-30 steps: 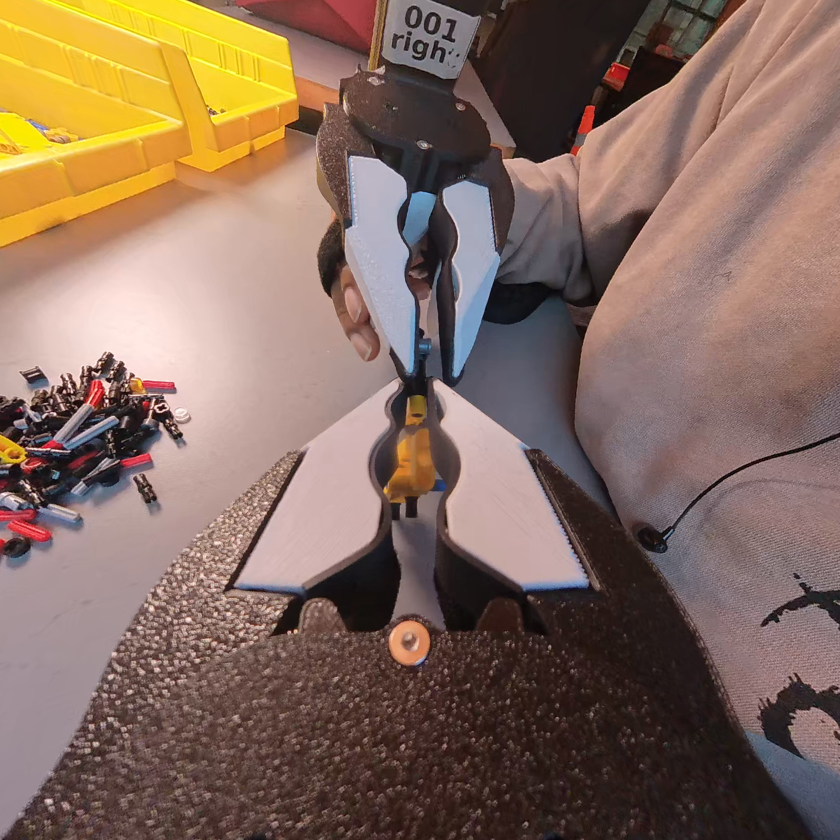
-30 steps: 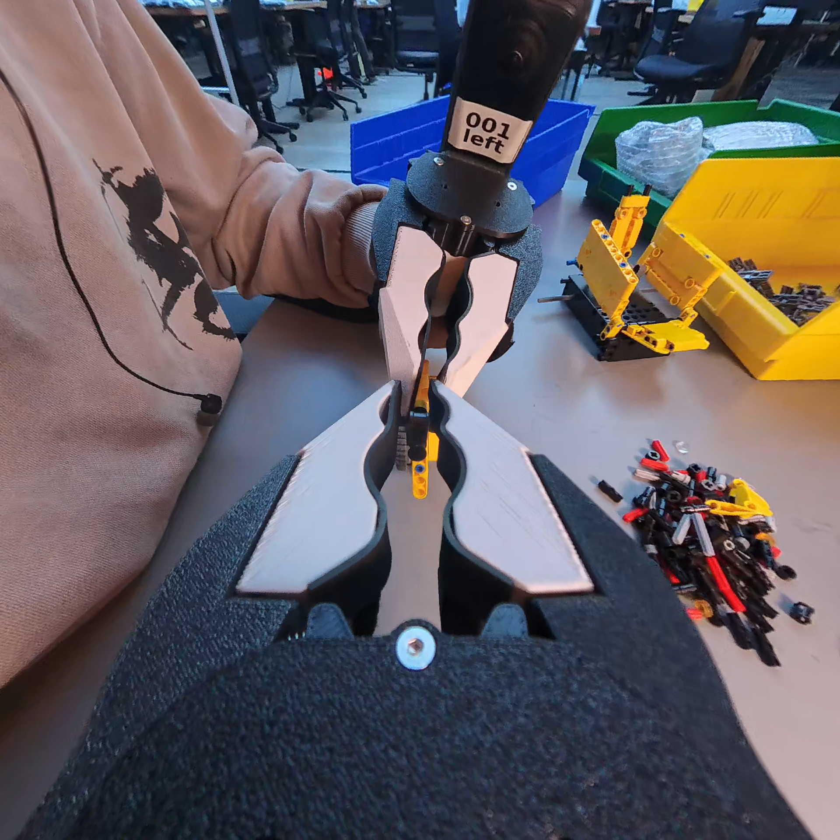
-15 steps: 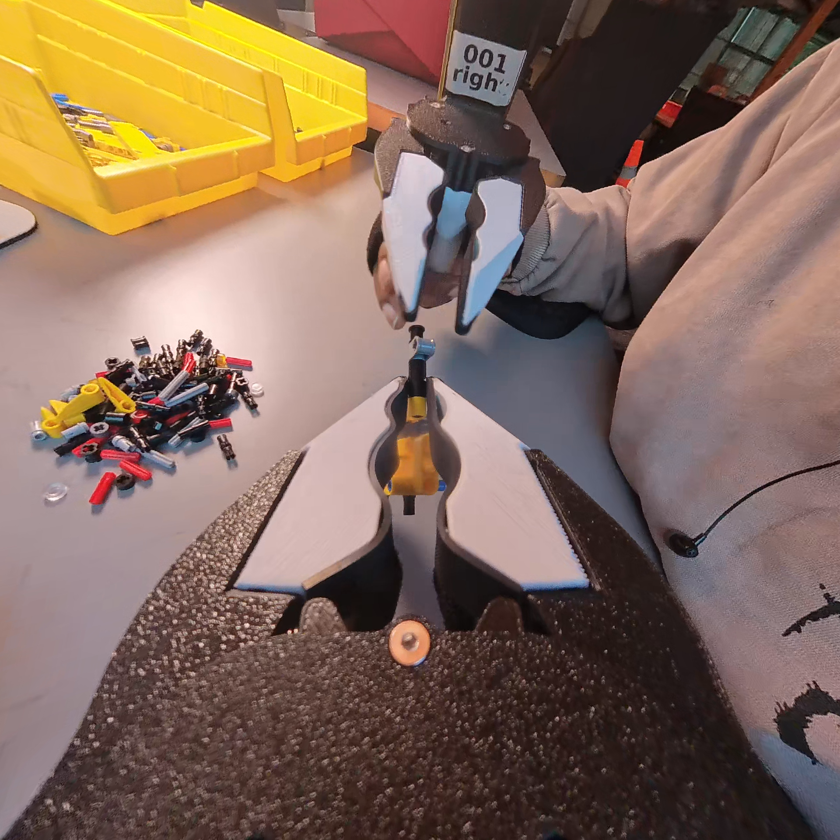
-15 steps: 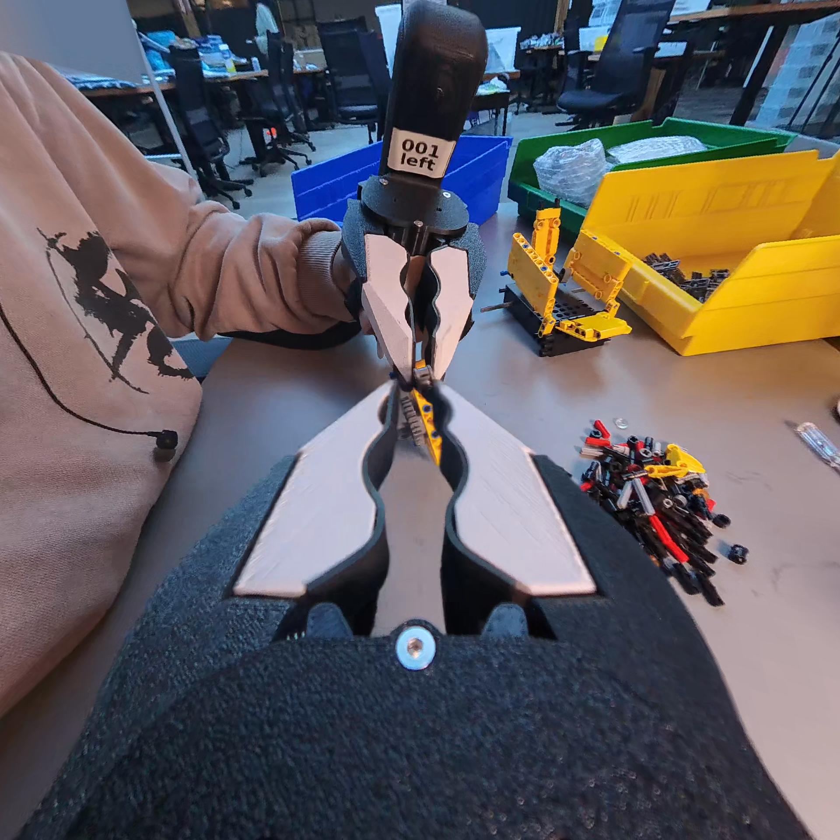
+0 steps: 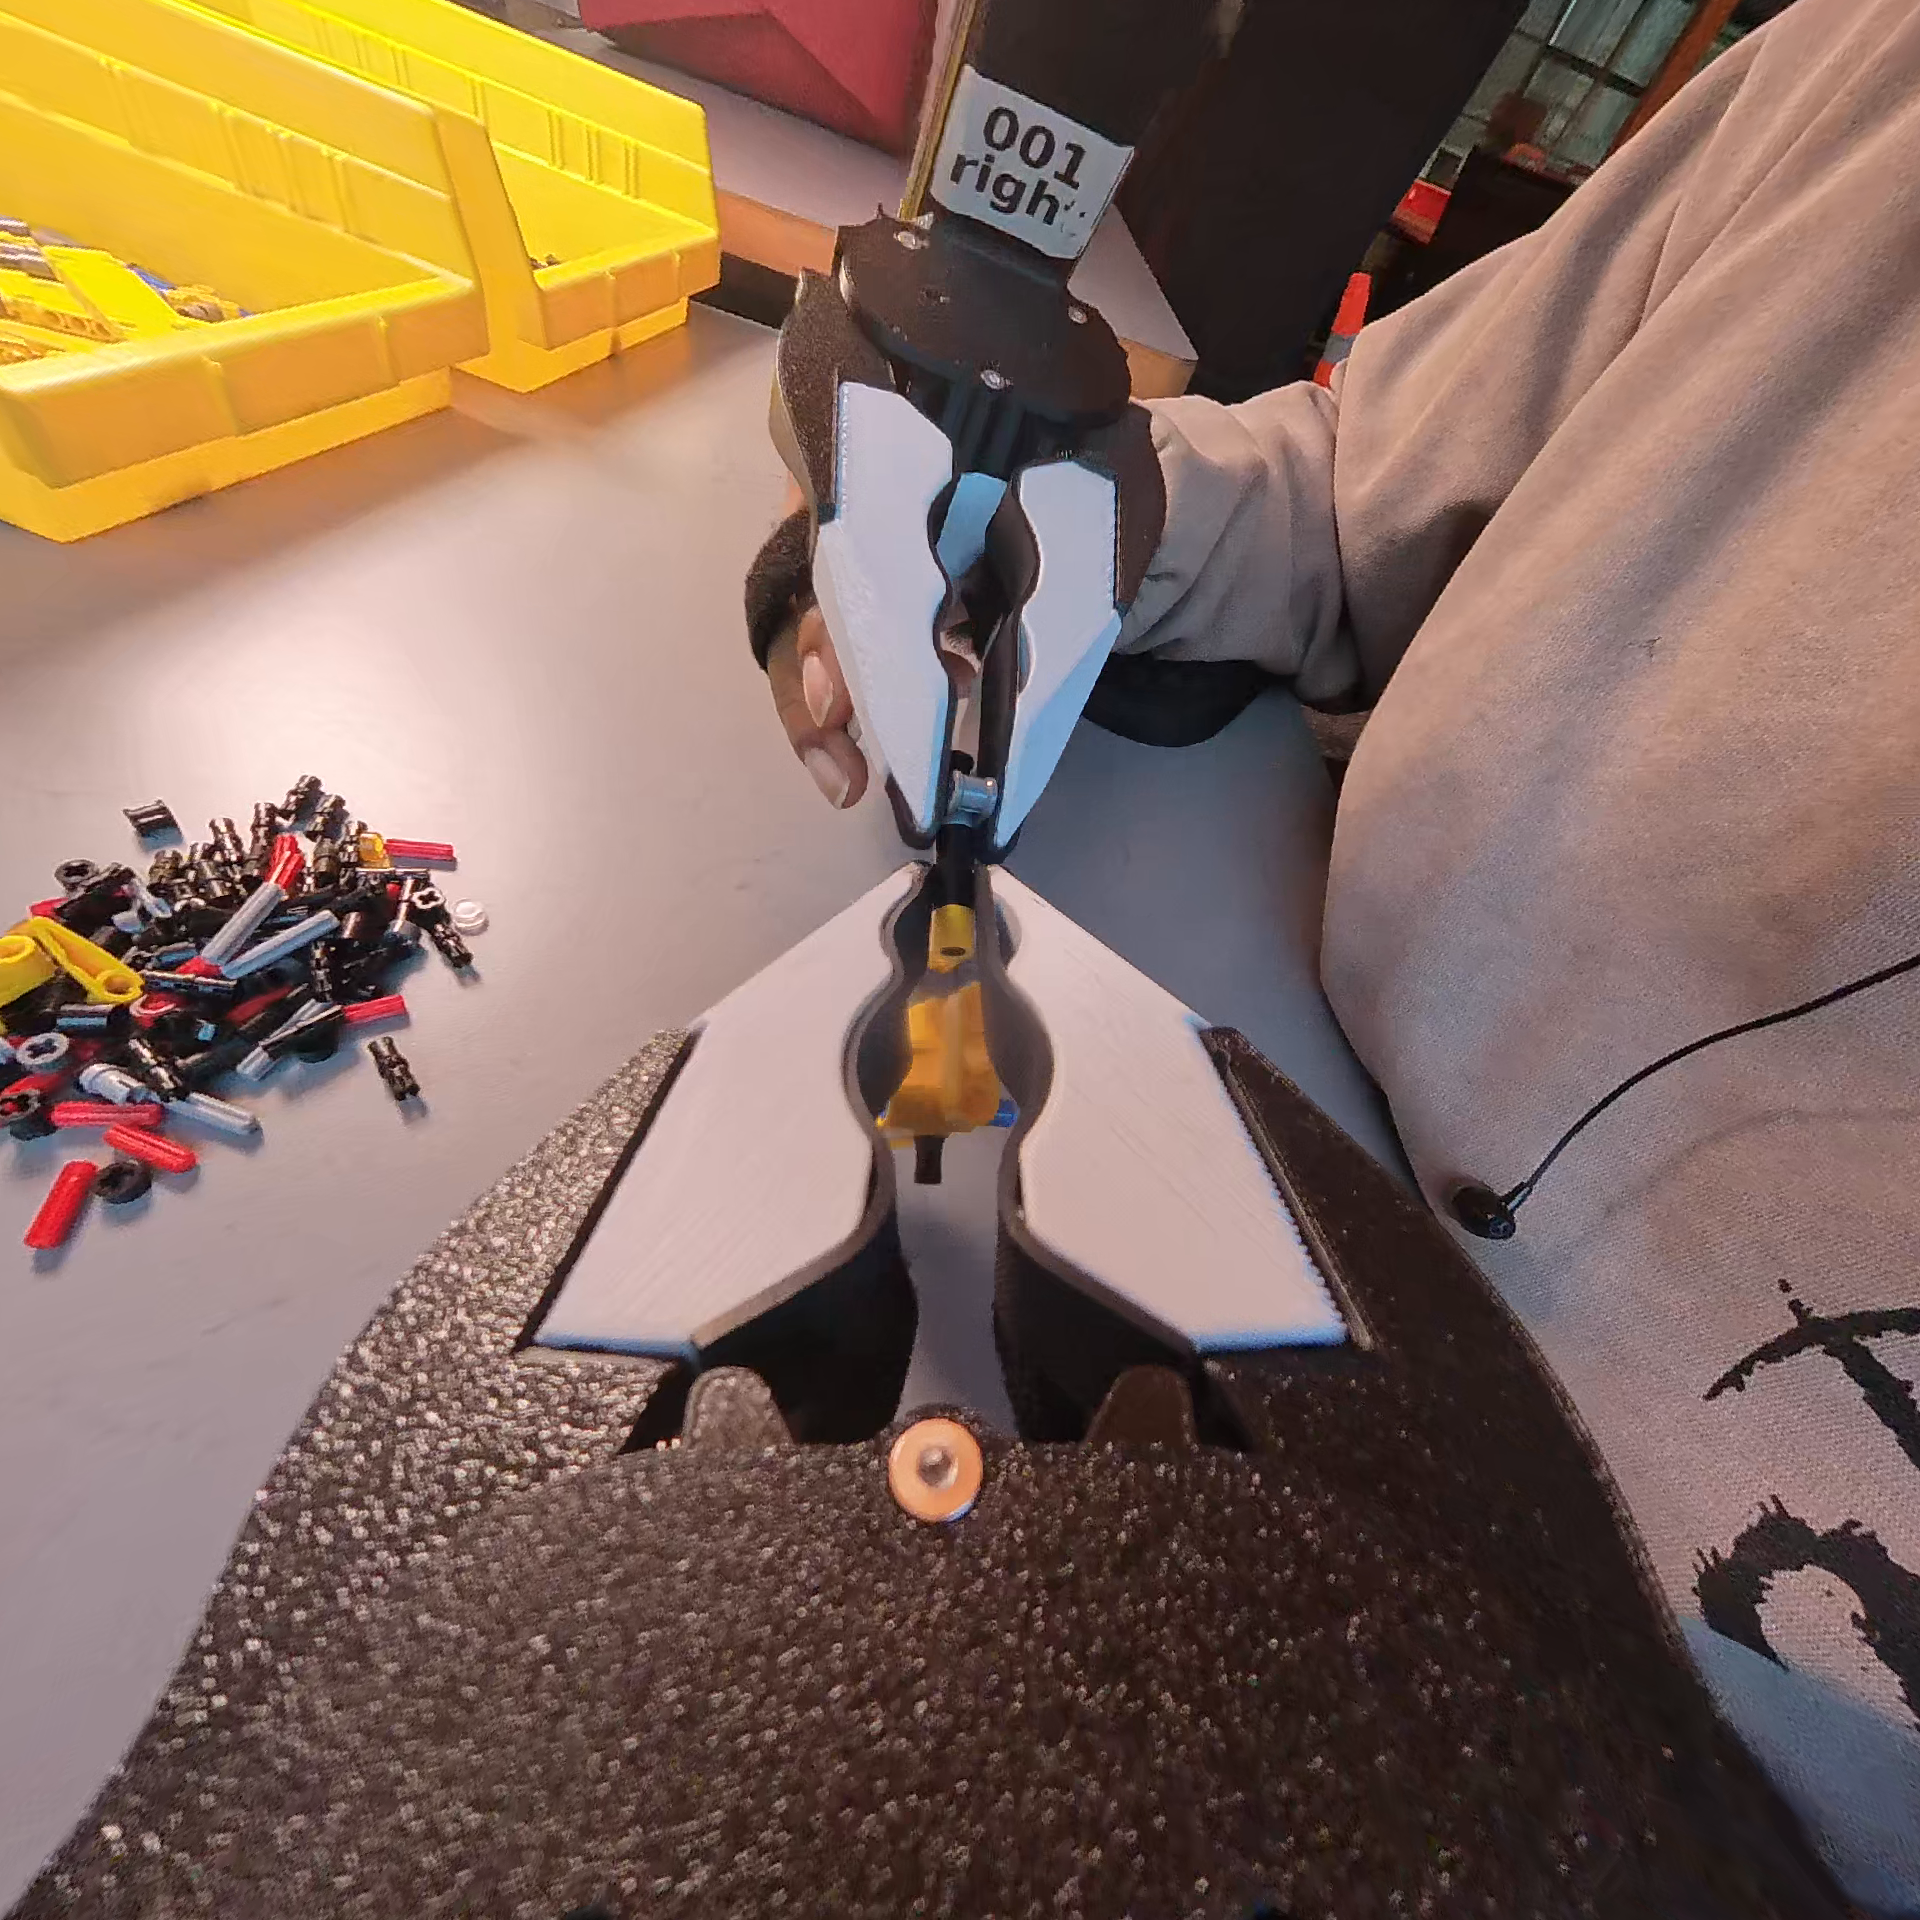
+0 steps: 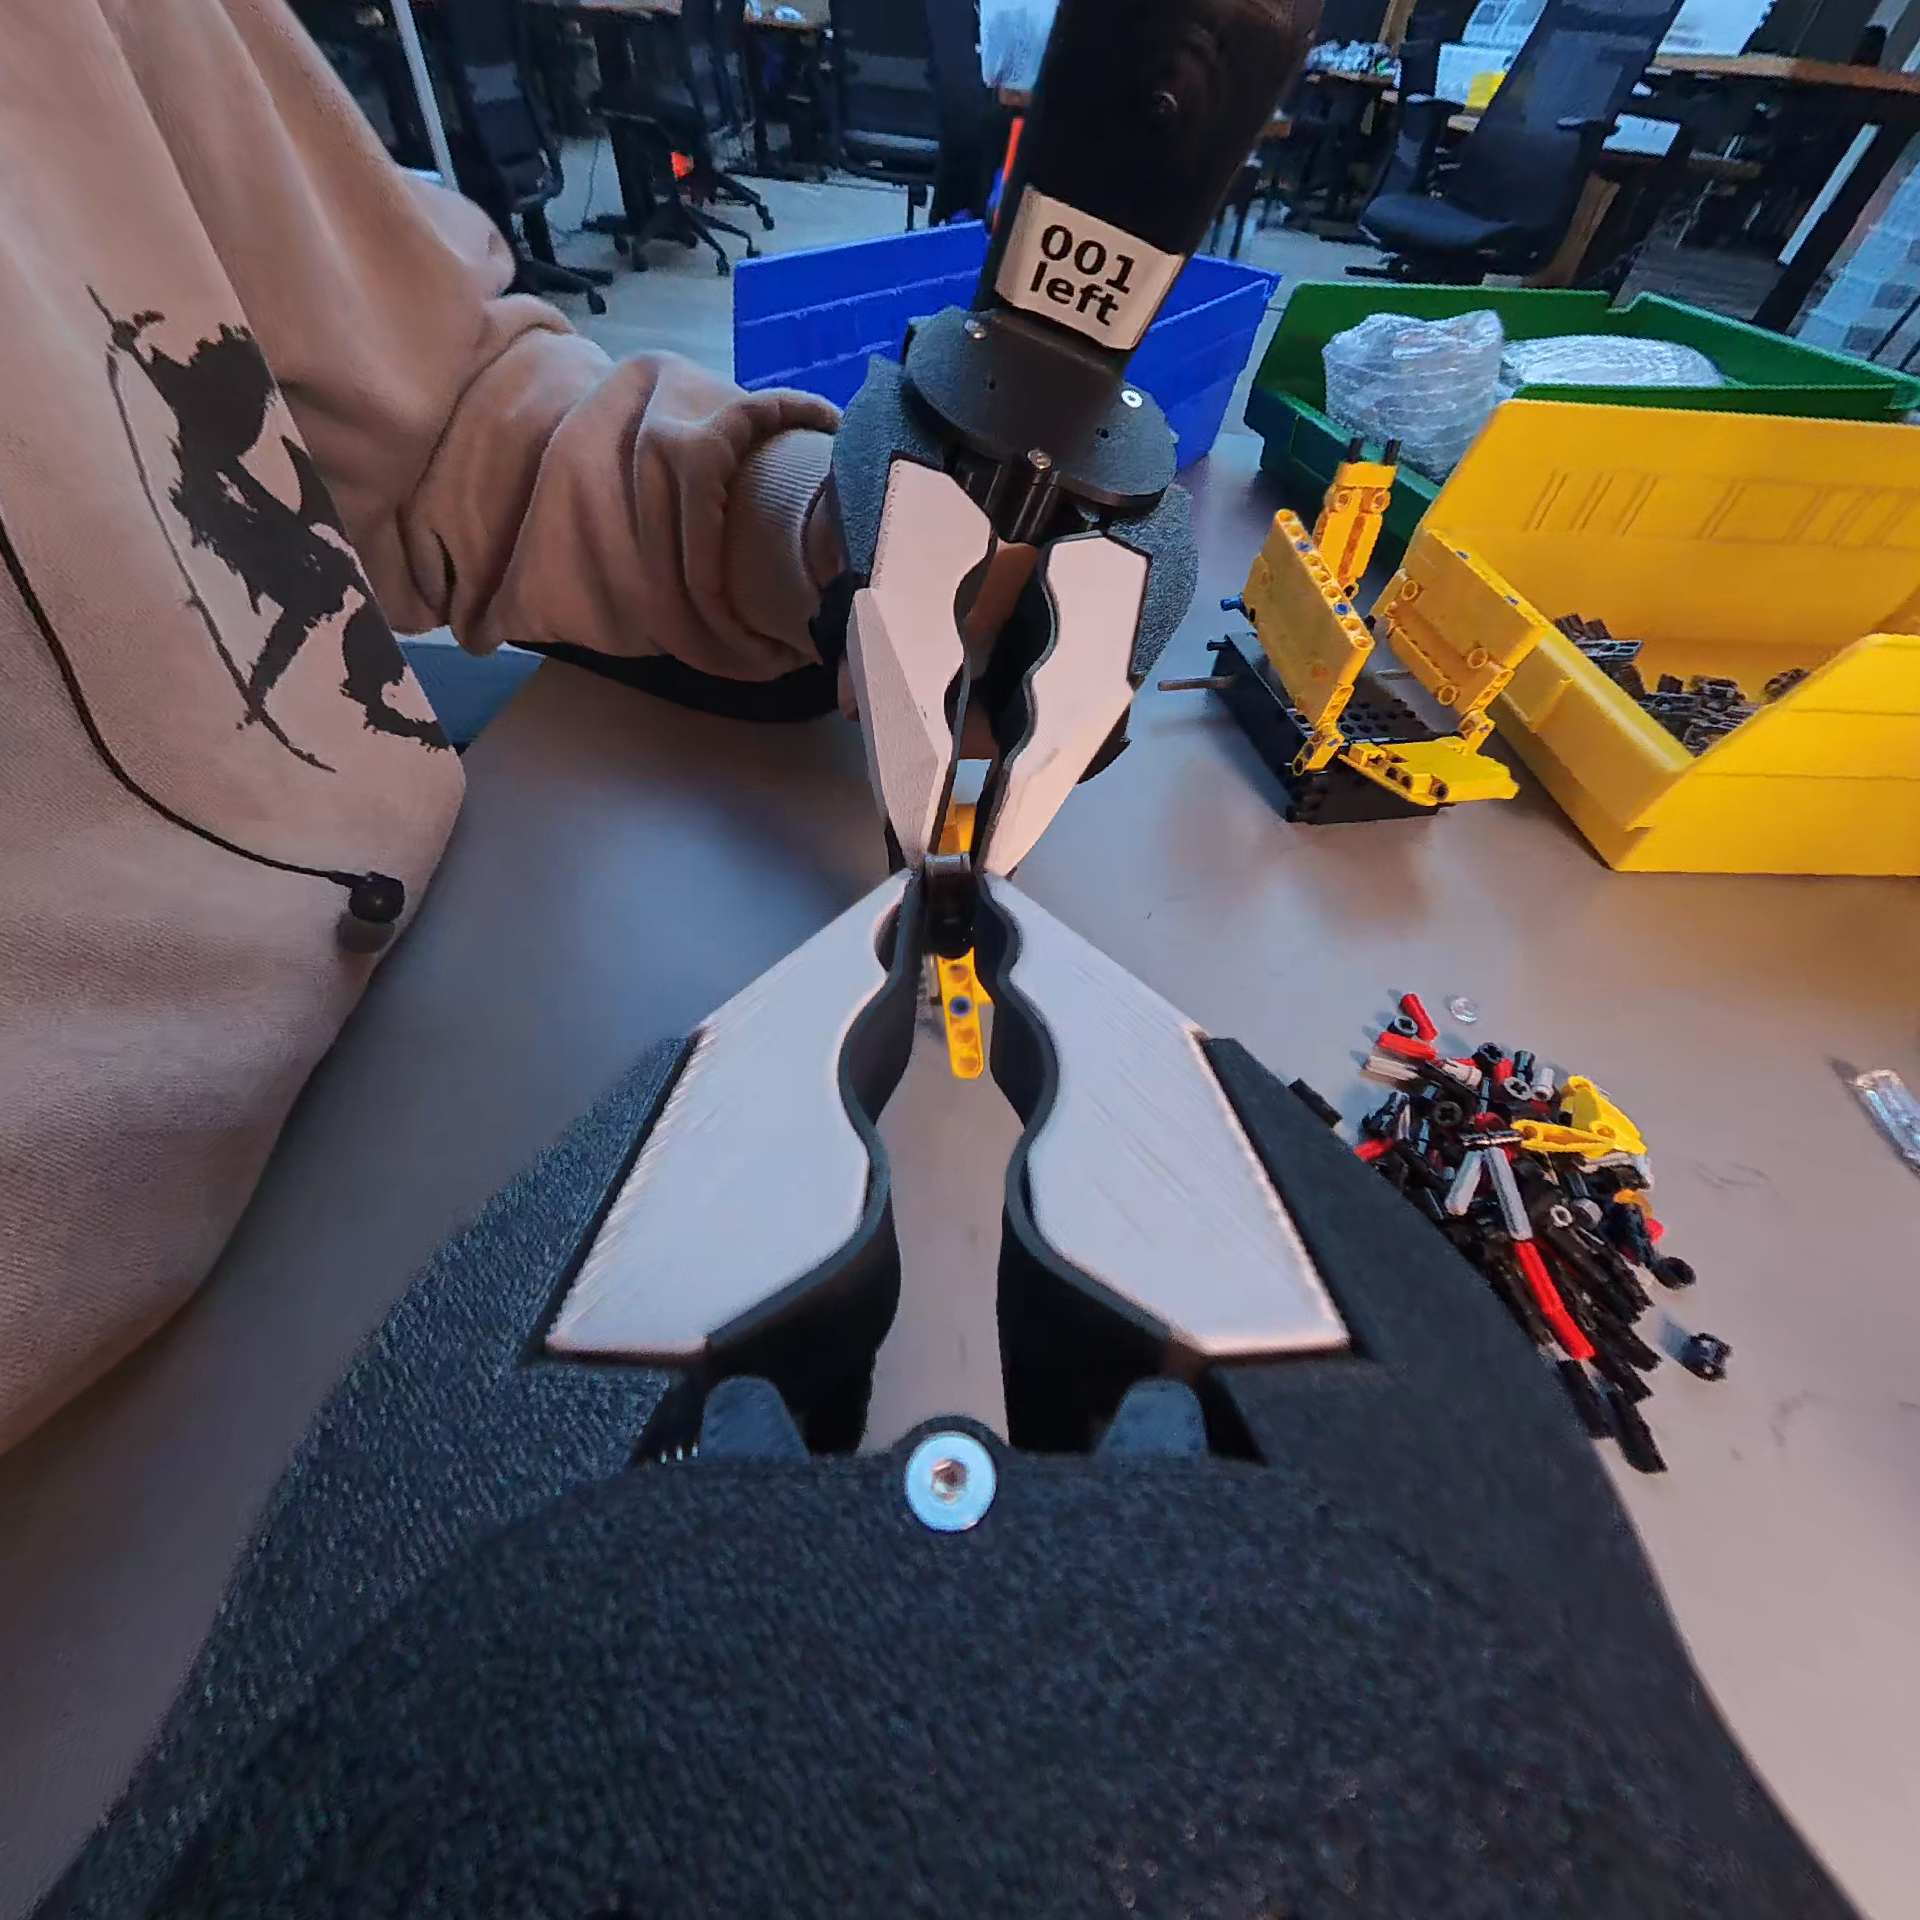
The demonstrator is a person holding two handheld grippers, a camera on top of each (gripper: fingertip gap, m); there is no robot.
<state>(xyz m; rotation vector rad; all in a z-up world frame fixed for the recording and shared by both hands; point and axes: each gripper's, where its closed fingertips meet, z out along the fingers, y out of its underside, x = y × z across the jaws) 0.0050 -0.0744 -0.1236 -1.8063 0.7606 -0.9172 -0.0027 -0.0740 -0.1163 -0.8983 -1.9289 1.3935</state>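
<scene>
My left gripper point(image 5: 951, 883) is shut on a small yellow brick assembly point(image 5: 940, 1070) with a black axle point(image 5: 958, 857) sticking out past its fingertips. My right gripper point(image 5: 956, 826) faces it tip to tip and is closed around the axle's end, at a small grey bush point(image 5: 974, 795). In the right wrist view my right gripper point(image 6: 945, 888) pinches the black end piece point(image 6: 945, 914), and a yellow holed beam point(image 6: 961, 1023) hangs below between its fingers. The left gripper point(image 6: 940, 847) is straight ahead. Both are held above the grey table point(image 5: 468, 644).
A pile of small black, red, grey and yellow parts point(image 5: 208, 987) lies on the table, also in the right wrist view point(image 6: 1517, 1174). Yellow bins point(image 5: 260, 312) point(image 6: 1714, 644), a partly built yellow and black model point(image 6: 1351, 665), a blue bin point(image 6: 831, 301) and a green bin point(image 6: 1558, 343) stand behind. The person's sweatshirt point(image 5: 1610, 727) is close by. Less than 4 cm separates the two grippers' tips.
Half a second ago my right gripper was slightly open and a little back from the axle's tip. It has moved in and closed on it. The left gripper kept its hold.
</scene>
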